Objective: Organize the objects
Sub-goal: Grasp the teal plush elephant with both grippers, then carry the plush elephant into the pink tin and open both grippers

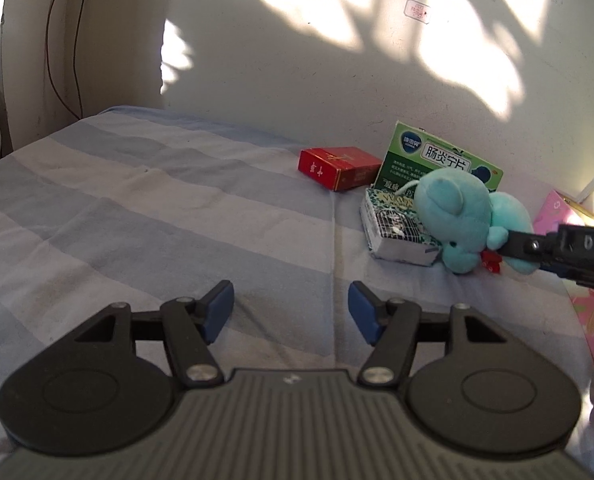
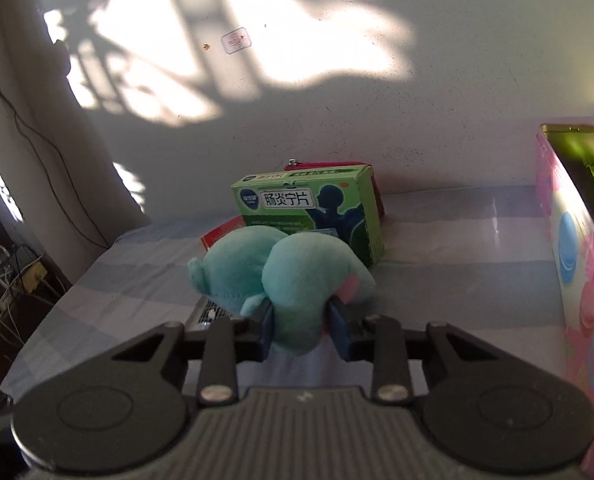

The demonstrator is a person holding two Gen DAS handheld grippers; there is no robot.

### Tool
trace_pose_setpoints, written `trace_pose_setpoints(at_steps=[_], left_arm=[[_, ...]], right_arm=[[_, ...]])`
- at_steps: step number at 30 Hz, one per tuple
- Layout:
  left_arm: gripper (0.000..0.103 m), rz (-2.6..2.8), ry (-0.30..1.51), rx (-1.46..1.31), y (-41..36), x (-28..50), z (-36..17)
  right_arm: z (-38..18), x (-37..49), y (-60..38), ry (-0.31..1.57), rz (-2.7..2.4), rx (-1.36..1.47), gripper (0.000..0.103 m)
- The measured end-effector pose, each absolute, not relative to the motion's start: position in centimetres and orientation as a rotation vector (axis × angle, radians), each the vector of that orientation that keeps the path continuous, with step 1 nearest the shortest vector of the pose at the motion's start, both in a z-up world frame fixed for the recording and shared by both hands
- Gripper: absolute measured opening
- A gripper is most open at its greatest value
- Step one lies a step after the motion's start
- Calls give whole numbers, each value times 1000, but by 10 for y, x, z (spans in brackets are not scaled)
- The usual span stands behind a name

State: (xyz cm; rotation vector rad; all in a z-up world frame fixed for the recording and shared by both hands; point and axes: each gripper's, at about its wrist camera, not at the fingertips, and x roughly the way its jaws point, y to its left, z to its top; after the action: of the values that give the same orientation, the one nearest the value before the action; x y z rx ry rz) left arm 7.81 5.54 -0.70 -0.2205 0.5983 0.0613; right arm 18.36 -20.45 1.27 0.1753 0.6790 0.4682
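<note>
A teal plush toy (image 2: 293, 276) lies on the striped bed sheet, partly on a white-and-green patterned packet (image 1: 397, 228). My right gripper (image 2: 301, 328) is shut on the plush's body; it shows in the left wrist view (image 1: 497, 248) coming in from the right onto the plush (image 1: 465, 216). A green medicine box (image 2: 309, 212) stands behind the plush, also seen in the left wrist view (image 1: 437, 160). A red box (image 1: 337, 168) lies left of it. My left gripper (image 1: 291, 312) is open and empty above the sheet, well left of the objects.
A pink patterned box (image 2: 577, 264), open on top with green items inside, stands at the right. The wall runs just behind the objects. A red pouch (image 2: 377, 188) leans behind the green box. Cables and a power strip (image 2: 33, 276) sit beyond the bed's left edge.
</note>
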Motion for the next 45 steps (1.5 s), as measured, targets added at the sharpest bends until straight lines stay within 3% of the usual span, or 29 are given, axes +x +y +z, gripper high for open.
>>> trace_pose_setpoints(at_steps=[5, 9, 10, 14, 17, 24, 26, 27, 28, 34, 39, 45], left_arm=[[69, -184, 506, -385, 63, 62, 5], [69, -440, 519, -406, 44, 52, 9], [69, -486, 528, -414, 41, 50, 9], [69, -649, 577, -449, 20, 41, 12], [69, -713, 621, -453, 11, 33, 12], [69, -789, 738, -442, 2, 14, 0], [69, -758, 747, -400, -6, 13, -5], [68, -754, 755, -387, -10, 13, -7], [68, -751, 763, -384, -13, 14, -7], [65, -799, 690, -348, -40, 27, 34], [65, -881, 582, -242, -105, 46, 76], [65, -966, 647, -187, -205, 87, 77]], right_arm=[[20, 84, -222, 559, 520, -141, 29], [16, 13, -254, 523, 474, -194, 30], [15, 3, -260, 521, 470, -188, 33], [17, -22, -280, 503, 449, -135, 64], [20, -16, -286, 520, 481, -67, 72], [10, -1, -289, 564, 561, 16, 78], [4, 4, -288, 582, 569, 26, 77], [1, 7, -288, 598, 582, 36, 71], [-3, 11, -288, 623, 618, 59, 53], [21, 6, -308, 465, 542, 45, 49], [51, 12, -348, 306, 407, 23, 49], [54, 42, -427, 312, 216, 49, 49]])
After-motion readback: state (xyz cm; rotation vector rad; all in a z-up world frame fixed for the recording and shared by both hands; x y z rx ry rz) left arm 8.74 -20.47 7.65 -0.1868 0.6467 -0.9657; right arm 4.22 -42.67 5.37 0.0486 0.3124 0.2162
